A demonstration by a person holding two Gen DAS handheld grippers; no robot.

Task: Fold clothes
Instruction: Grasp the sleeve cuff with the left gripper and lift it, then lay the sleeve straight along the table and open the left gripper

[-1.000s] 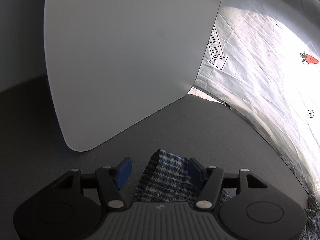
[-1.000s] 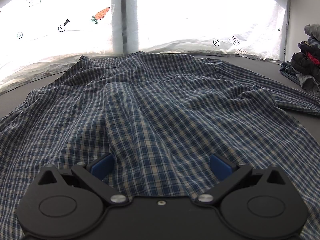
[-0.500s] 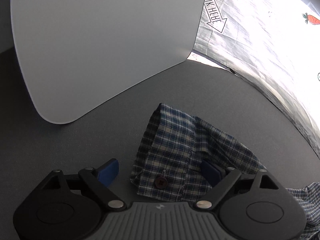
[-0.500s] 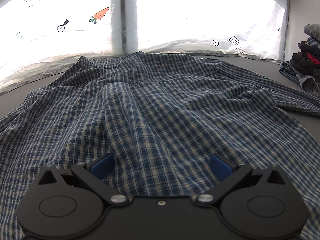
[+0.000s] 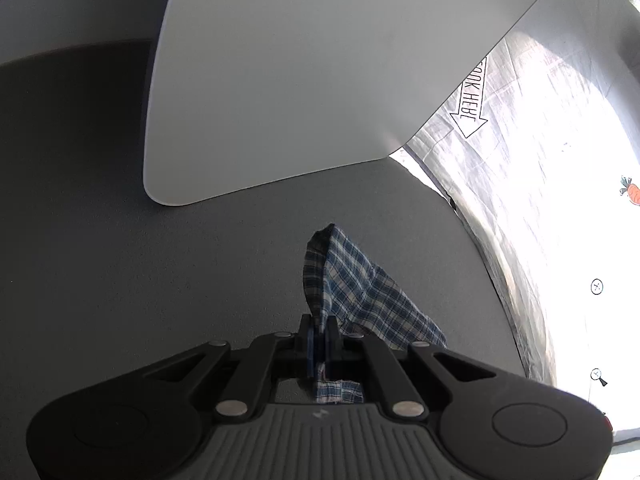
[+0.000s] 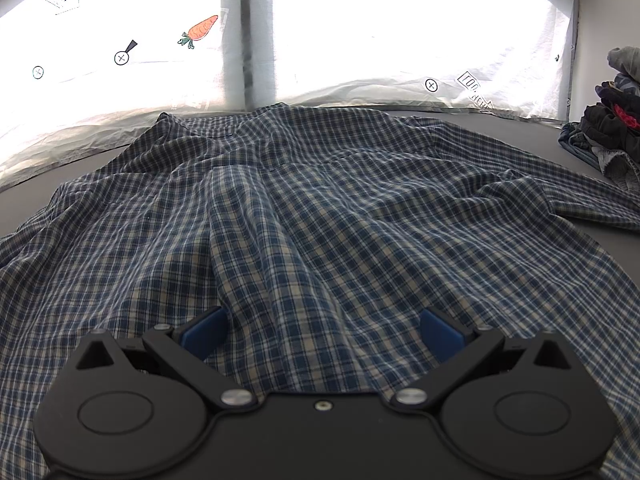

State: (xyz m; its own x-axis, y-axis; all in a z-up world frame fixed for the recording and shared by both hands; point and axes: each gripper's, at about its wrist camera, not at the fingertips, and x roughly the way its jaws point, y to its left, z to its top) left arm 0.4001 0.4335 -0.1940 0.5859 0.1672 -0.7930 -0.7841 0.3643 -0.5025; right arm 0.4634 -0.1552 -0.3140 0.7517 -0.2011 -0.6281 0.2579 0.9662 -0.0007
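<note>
Two pads of the left gripper [image 5: 319, 340] have just been closing and now pinch a cuff [image 5: 352, 288] at lower centre; so thin a bite may slip. Bare mat [image 5: 120, 260] lies left, a white board [image 5: 300, 80] above.

Right gripper [image 6: 322, 330] gapes over the shirt [image 6: 300, 200], gripping nothing; its weight could drag. A clothes pile [image 6: 616, 132] crowds the right edge.

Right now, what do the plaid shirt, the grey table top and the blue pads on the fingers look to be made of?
Blue-and-white plaid shirt: thin woven fabric, probably cotton; it drapes in soft wrinkles. Dark grey table surface: matte and faintly grainy, maybe a mat or felt-like cover; hard to tell. Blue finger pads: smooth, dull, likely rubber or soft plastic.
</note>
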